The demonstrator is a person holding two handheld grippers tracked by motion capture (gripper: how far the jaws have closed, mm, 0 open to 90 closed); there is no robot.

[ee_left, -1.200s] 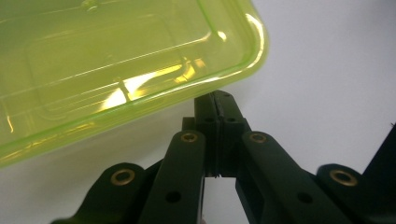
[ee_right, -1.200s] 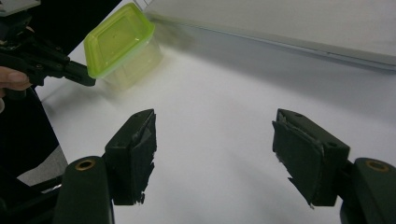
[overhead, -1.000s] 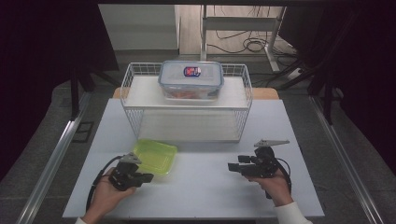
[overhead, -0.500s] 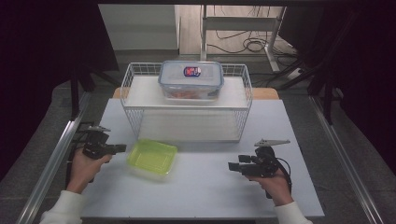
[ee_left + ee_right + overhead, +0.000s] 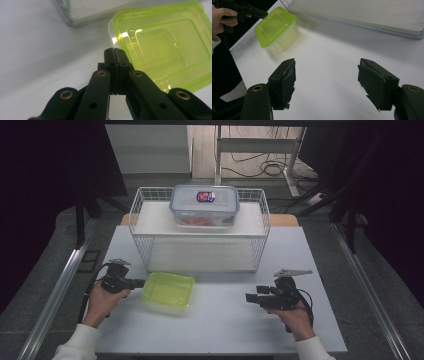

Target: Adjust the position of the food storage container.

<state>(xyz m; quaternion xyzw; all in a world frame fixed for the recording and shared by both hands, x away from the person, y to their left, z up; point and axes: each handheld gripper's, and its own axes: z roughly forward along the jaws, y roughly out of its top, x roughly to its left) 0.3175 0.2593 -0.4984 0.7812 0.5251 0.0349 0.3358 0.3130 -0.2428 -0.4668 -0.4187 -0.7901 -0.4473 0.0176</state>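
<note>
A lime-green lidded container (image 5: 168, 290) sits on the white table in front of the wire basket. My left gripper (image 5: 141, 283) is shut, its tips against the container's left edge. In the left gripper view the closed jaws (image 5: 114, 53) end right at the rim of the green lid (image 5: 165, 47), with nothing visibly between them. My right gripper (image 5: 248, 298) hovers over the table's right half, pointing left, open and holding nothing. The right gripper view has its jaws (image 5: 325, 75) wide apart over bare table, the green container (image 5: 277, 27) farther off.
A white wire basket (image 5: 265, 220) stands at the back middle, with a clear lidded box (image 5: 204, 206) with a blue label on a white shelf inside it. The table's front edge lies close to both hands. Cables cross the floor beyond.
The left gripper swung out to the table's far left, then came back to the green container's left edge. The container and the right gripper have hardly moved.
</note>
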